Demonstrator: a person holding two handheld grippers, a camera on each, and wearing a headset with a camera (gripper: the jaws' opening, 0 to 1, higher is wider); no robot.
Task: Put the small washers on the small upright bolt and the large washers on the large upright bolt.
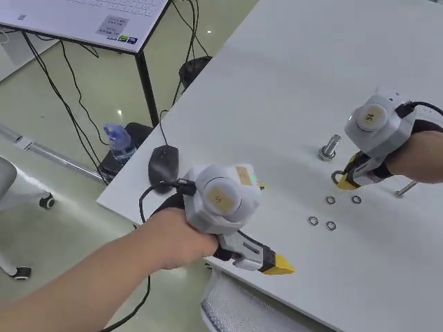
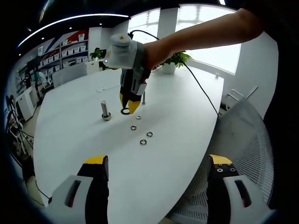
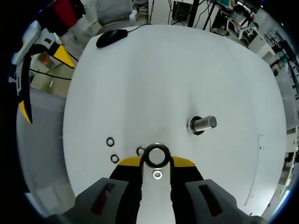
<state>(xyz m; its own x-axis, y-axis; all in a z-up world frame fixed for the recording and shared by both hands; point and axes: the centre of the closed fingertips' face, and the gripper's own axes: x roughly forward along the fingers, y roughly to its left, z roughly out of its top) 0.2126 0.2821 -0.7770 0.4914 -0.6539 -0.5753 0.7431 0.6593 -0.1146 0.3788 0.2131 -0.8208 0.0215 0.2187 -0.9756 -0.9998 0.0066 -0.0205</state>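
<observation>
My right gripper (image 1: 344,181) is shut on a large dark washer (image 1: 337,178), held just above the white table (image 1: 291,83) beside the large upright bolt (image 1: 329,148). In the right gripper view the washer (image 3: 156,155) sits between the yellow fingertips, with the large bolt (image 3: 203,124) ahead to the right. The thin small bolt (image 1: 406,187) stands to the right. Several small washers (image 1: 330,200) lie loose below the bolt. My left gripper (image 1: 275,264) hovers open at the table's near edge, holding nothing; its own view shows wide-apart jaws (image 2: 158,161).
A black computer mouse (image 1: 163,164) lies near the table's left edge. A mesh chair (image 1: 235,308) stands under the near edge. On the floor stand a water bottle (image 1: 120,142) and cables; a laptop (image 1: 90,17) sits on another desk.
</observation>
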